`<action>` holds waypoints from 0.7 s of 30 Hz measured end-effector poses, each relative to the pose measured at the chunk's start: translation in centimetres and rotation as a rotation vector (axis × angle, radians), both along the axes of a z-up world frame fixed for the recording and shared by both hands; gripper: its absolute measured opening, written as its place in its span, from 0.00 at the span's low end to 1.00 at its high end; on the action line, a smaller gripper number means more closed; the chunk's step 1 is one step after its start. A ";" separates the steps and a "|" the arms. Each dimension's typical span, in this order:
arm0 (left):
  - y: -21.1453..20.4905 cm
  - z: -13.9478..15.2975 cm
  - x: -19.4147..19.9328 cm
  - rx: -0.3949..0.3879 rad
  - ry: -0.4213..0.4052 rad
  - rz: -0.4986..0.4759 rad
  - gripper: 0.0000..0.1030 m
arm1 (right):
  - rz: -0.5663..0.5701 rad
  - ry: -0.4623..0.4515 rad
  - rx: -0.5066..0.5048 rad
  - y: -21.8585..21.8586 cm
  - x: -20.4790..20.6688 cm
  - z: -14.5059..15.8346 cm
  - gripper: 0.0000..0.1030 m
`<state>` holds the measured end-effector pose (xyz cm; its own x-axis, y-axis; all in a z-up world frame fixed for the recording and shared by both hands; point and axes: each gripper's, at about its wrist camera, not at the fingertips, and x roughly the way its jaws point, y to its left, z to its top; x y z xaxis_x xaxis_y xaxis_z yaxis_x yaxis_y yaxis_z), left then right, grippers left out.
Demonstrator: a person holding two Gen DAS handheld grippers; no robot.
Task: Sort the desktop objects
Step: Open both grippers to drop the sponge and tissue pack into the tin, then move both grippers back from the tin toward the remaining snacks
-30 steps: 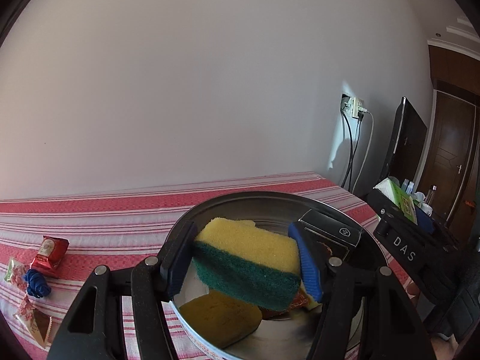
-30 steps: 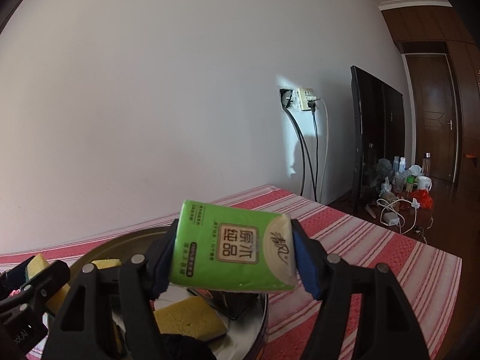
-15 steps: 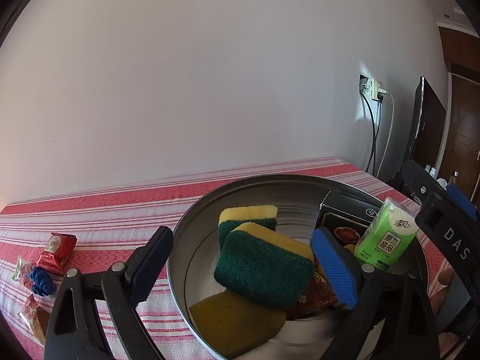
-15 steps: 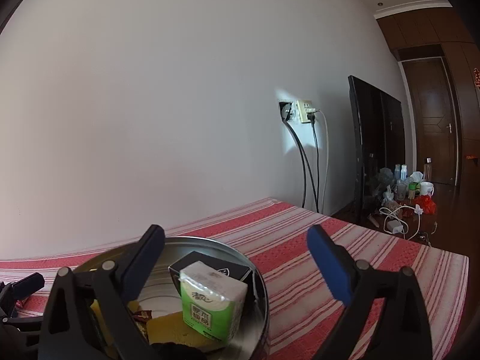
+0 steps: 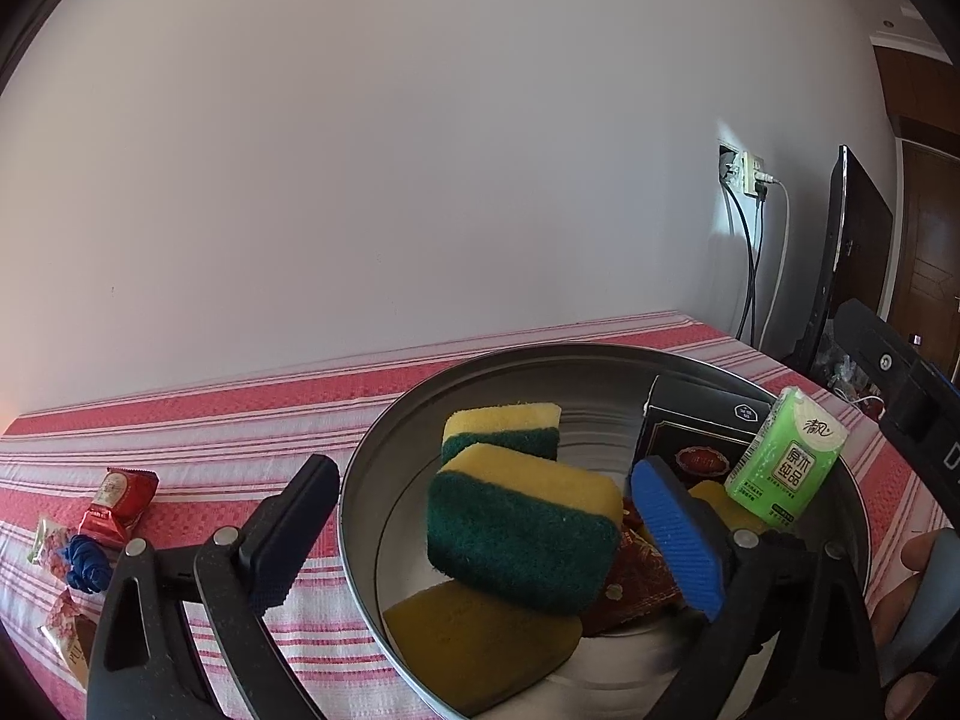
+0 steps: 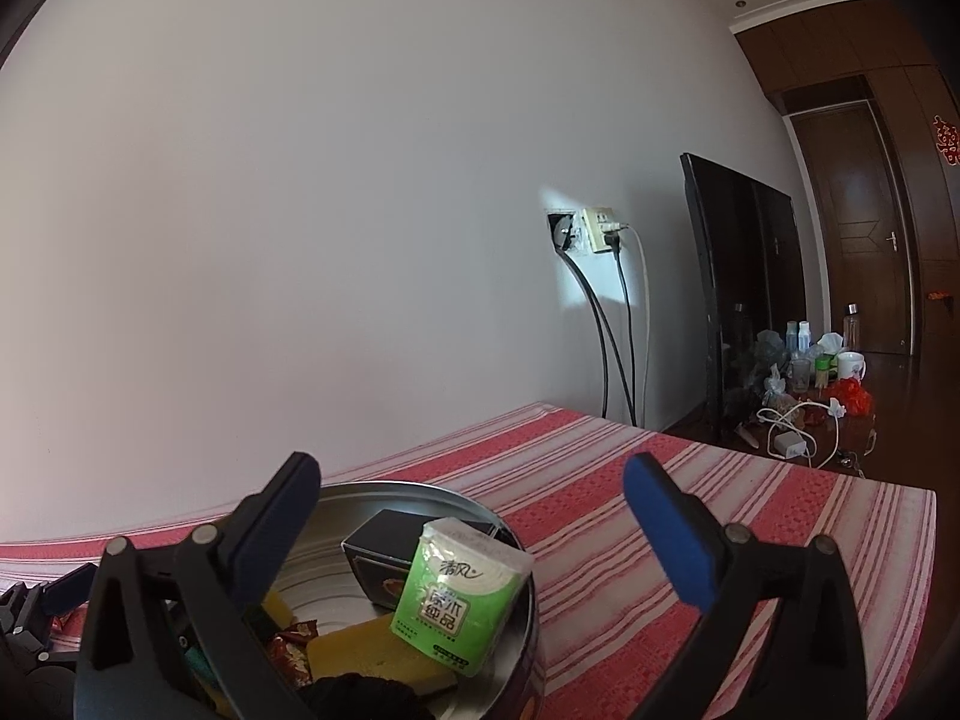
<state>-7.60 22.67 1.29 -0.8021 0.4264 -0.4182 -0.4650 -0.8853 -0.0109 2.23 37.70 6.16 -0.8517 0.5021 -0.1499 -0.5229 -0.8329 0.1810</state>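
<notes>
A round metal tin (image 5: pixel 384 444) (image 6: pixel 480 507) stands on the red striped cloth. In it lie a yellow-green sponge (image 5: pixel 522 531), a second sponge (image 5: pixel 501 429) behind it, a flat yellow pad (image 5: pixel 474 645), a black box (image 5: pixel 696 438) (image 6: pixel 384 549), red wrappers (image 5: pixel 636 585) and a green tissue pack (image 5: pixel 786 465) (image 6: pixel 462 594) leaning at the right wall. My left gripper (image 5: pixel 486 531) is open and empty, its jaws astride the front sponge. My right gripper (image 6: pixel 474 531) is open and empty, above the tissue pack.
Left of the tin lie a red snack packet (image 5: pixel 117 501), a blue knotted thing (image 5: pixel 87 561) and other small wrappers (image 5: pixel 48 540). A white wall with a socket and cables (image 6: pixel 600 228) runs behind. A TV (image 6: pixel 744 288) and clutter stand past the table's right edge.
Both grippers opened: the left let the sponge go into the tin, the right dropped the tissue pack into the tin. Both have drawn back slightly.
</notes>
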 end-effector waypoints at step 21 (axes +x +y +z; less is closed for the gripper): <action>-0.6 -0.3 0.3 0.004 0.019 -0.004 0.97 | -0.003 0.011 -0.013 -0.3 0.6 0.0 1.00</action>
<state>-7.33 22.03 1.01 -0.8083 0.4311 -0.4010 -0.4687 -0.8833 -0.0050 2.84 37.37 6.17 -0.8517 0.5032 -0.1466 -0.5236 -0.8288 0.1975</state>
